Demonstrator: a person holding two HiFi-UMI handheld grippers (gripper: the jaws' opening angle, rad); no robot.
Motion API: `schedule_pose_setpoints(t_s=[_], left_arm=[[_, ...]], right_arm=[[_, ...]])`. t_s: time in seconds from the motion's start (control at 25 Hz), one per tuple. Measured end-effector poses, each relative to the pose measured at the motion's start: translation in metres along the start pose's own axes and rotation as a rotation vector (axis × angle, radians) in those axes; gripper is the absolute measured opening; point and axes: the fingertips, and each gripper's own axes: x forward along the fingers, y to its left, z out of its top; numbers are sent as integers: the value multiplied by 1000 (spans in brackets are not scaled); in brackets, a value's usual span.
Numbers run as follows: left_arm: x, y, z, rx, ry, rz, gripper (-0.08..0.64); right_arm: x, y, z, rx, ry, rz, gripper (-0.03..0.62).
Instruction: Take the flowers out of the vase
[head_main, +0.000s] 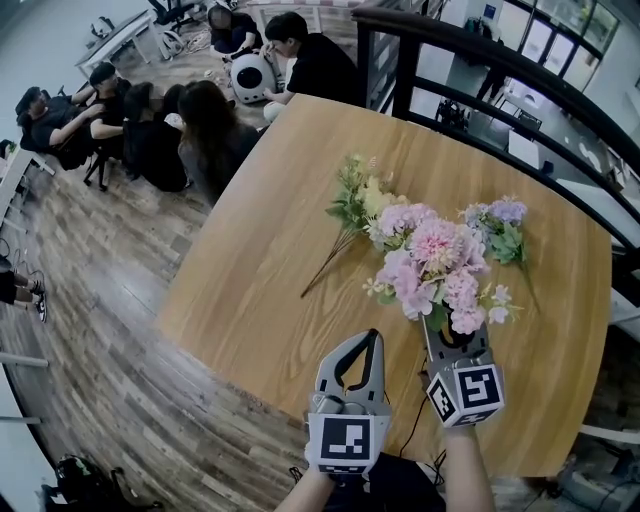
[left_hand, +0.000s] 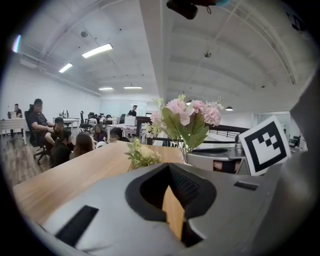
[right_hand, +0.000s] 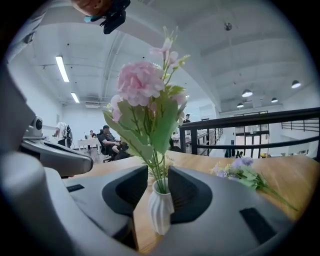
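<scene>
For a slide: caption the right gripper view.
Open right gripper straddles a white vase of pink flowers on the wooden table.

**Head view:** from high above the table, facing steeply down, with the left gripper and right gripper at the bottom edge.
**Left gripper view:** low over the table, facing almost level along its jaws, with the bouquet a little way off.
**Right gripper view:** likewise low, very near the white vase between its jaws.
All three views share the bouquet and the table.

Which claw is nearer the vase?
Right. The right claw has the vase between its jaws; the left claw is off to its left, apart.
</scene>
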Motion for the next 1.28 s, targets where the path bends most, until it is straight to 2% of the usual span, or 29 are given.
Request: schedule_pose_setpoints(t_s=[0.2,0.4,0.52,0.8,0.96,1.28], left_arm=[[1,-1,-2,34,-14,3,34],[-1,0,-6,11,3,12,34],[-1,2,-7,16,-1,20,34],[-6,5,-13,-12,23,38,34],[-6,5,-12,7,6,41,34],[-7,6,-14,-3,4,46,34]], right_arm=[[8,-1,-2,8,1,22,147],[12,-1,-4,9,3,36,144],[14,0,-5,-18,8,30,100],[15,0,-4,-50,11,18,77],[14,-2,-3,-46,5,6,68],[12,-1,3,-48,-23,-9,54]])
